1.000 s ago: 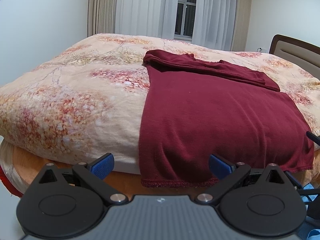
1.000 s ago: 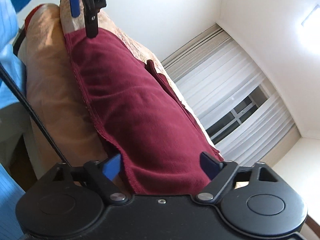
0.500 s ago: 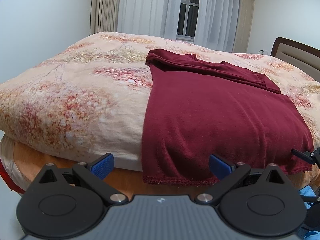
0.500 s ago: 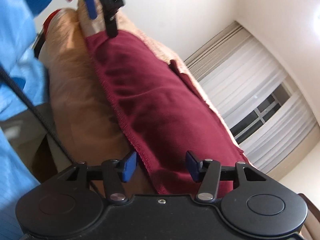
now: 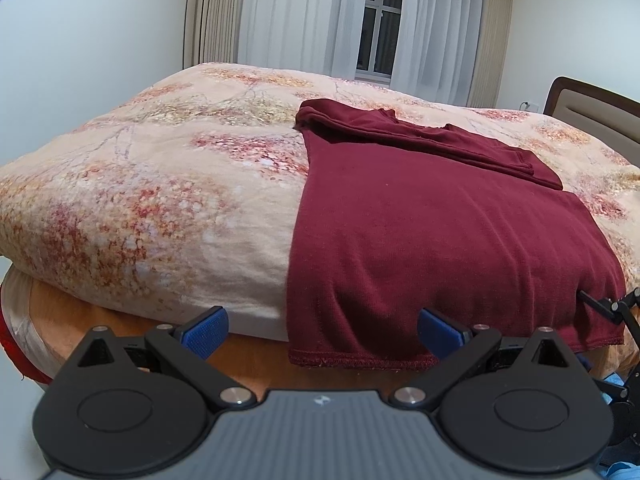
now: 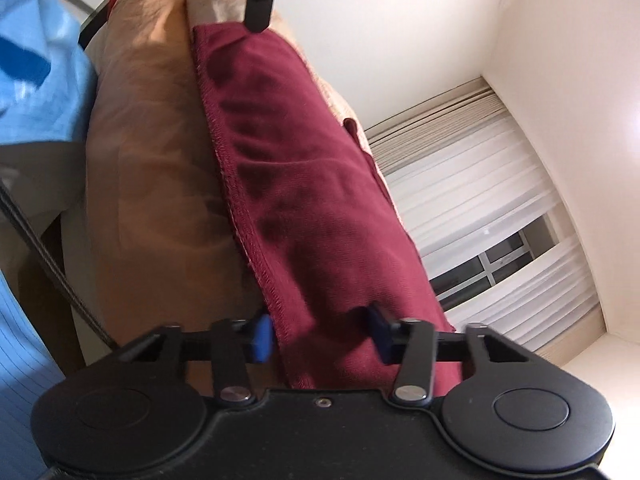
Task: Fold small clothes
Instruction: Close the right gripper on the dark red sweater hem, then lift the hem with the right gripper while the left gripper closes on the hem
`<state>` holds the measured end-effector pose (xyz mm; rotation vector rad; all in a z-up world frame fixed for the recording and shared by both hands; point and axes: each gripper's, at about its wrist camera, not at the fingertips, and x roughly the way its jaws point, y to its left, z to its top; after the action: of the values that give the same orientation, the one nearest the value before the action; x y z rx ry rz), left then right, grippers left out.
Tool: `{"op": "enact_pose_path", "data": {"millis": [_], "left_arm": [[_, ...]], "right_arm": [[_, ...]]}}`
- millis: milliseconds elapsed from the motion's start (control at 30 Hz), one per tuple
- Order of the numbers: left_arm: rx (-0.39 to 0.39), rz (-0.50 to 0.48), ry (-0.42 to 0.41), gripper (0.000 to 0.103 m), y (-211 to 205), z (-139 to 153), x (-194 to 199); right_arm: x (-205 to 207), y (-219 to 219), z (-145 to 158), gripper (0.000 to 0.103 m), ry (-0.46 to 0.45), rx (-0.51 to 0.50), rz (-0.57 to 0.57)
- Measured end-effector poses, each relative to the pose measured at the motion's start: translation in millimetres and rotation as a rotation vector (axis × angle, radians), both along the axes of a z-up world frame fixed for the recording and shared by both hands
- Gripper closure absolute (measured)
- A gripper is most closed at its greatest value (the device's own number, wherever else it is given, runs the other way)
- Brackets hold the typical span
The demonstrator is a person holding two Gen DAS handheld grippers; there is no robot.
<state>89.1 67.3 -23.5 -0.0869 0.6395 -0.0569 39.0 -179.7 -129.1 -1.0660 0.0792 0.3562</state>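
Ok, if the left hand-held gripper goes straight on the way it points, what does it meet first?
Probably the hanging hem of the maroon shirt, draped over the blanket at the bed's edge, just ahead of the open left hand-held gripper; depth is unclear.

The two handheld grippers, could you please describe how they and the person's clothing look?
Both the left gripper and right gripper are black, with round pivot housings, silver screws and blue ribbed fingertips. A dark cable trails beside the right one. The person wears a light blue sleeve.
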Motion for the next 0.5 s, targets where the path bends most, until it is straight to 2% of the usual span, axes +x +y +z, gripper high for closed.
{"op": "enact_pose_path", "data": {"millis": [67, 100, 200, 267, 367, 500], "left_arm": [[0.001, -0.014, -0.011, 0.0, -2, 1, -1], [0.003, -0.027, -0.026, 0.0, -4, 3, -3], [0.014, -0.088, -0.087, 0.0, -12, 8, -11], [0.028, -0.138, -0.127, 0.0, -20, 12, -18], [0.076, -0.205, -0.174, 0.0, -36, 16, -26], [0.162, -0.281, -0.21, 0.0, -59, 14, -34]], "right_arm": [[-4, -3, 8, 0.081, 0.014, 0.029, 0.012], [-6, -4, 13, 0.092, 0.031, 0.052, 0.02], [-9, -9, 36, 0.093, 0.108, 0.155, 0.025], [-1, -17, 57, 0.093, 0.198, 0.268, 0.008], [14, -31, 90, 0.093, 0.324, 0.447, -0.019], [32, -46, 122, 0.093, 0.413, 0.599, -0.028]]}}
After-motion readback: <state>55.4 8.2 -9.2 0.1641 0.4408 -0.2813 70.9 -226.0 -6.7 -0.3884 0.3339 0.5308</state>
